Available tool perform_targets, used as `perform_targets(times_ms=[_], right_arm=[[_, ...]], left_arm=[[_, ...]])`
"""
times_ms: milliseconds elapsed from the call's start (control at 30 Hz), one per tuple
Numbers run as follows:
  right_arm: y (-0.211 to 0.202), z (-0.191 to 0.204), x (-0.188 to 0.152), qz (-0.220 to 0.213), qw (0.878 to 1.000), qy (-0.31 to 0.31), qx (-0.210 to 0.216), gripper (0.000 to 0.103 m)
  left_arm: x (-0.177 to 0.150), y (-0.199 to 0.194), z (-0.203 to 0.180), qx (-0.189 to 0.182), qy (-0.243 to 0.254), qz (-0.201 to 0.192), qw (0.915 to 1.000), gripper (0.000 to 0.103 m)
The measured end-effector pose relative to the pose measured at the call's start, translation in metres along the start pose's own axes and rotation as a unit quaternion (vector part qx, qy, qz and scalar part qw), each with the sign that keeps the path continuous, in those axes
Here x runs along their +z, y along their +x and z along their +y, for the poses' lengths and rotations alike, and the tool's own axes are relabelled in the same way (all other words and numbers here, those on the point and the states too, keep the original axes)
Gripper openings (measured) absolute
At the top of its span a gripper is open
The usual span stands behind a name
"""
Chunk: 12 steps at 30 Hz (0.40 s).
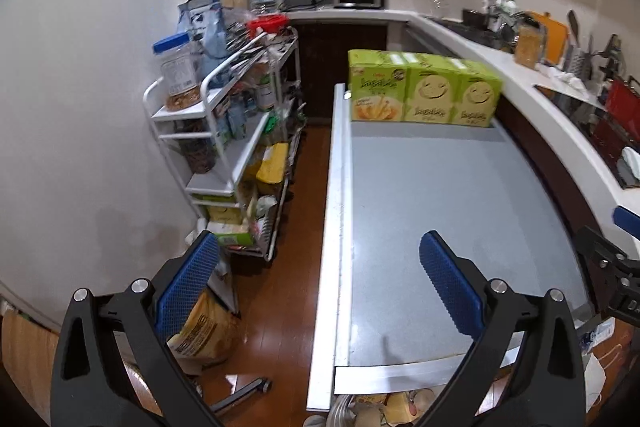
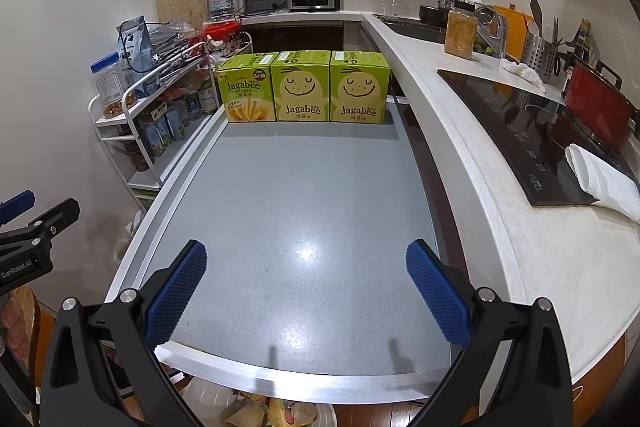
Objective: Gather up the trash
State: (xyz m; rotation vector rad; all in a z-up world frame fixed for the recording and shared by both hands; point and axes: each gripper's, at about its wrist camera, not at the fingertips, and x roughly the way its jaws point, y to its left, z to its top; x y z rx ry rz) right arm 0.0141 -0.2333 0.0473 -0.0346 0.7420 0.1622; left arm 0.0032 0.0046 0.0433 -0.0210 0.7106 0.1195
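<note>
The grey counter (image 2: 304,195) carries only three Jagabee boxes (image 2: 302,87) at its far end. They are probably light, stiff card (best pinched across the narrow sides). Below the near edge a bin of wrappers (image 2: 276,411) seems to sit, barely visible. Left gripper (image 1: 320,283) and right gripper (image 2: 306,287) both hover, fingers wide, holding nothing.

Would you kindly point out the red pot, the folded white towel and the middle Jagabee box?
red pot (image 2: 592,107), right wrist view, its side wall.
folded white towel (image 2: 600,179), right wrist view, its top fold.
middle Jagabee box (image 2: 302,91), right wrist view, its front face.
</note>
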Motion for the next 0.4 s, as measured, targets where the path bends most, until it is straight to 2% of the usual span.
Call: perform_targets(times_ms=[67,133,267,400], right_arm=[[-0.002,0.000,0.001,-0.002,1.000,0.001,0.001,0.098],[-0.003,-0.002,0.003,-0.004,1.000,0.005,0.001,0.098],[-0.008,-0.009,0.009,-0.013,1.000,0.009,-0.006,0.098],[-0.012,-0.020,0.019,-0.023,0.999,0.010,-0.021,0.098]], left_arm=[[0.001,-0.002,-0.003,0.004,0.007,-0.002,1.0000,0.101],[0.001,-0.001,-0.003,-0.011,0.009,0.005,0.9999,0.101],[0.003,0.000,0.001,-0.018,-0.004,0.017,0.9997,0.101],[0.006,-0.006,0.006,0.002,-0.008,0.008,0.9999,0.101]])
